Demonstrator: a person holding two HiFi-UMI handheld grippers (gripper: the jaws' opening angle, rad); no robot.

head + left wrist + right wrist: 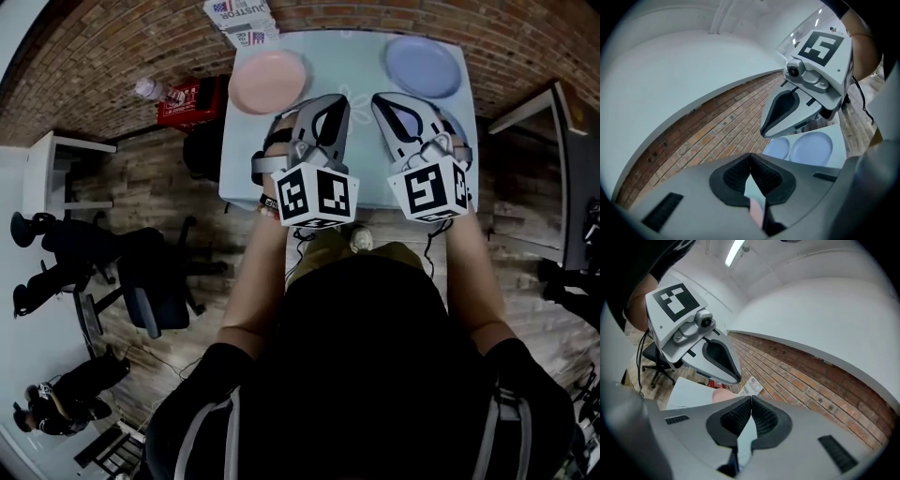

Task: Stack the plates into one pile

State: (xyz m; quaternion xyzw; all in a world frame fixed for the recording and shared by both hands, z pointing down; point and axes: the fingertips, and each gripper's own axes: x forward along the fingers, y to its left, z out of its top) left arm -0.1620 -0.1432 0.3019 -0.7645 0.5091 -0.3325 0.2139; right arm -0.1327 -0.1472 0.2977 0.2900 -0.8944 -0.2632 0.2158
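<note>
Plates apart on table (361, 56): pink plate (269, 81) far and left of left gripper (335, 101), blue plate (423, 66) far and right of right gripper (384, 99). Both jaw pairs closed tight, empty.

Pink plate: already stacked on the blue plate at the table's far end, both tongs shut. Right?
Not stacked. The head view shows the pink plate lying alone at the far left of the table, well apart from the blue plate at the far right. The rest holds.
</note>
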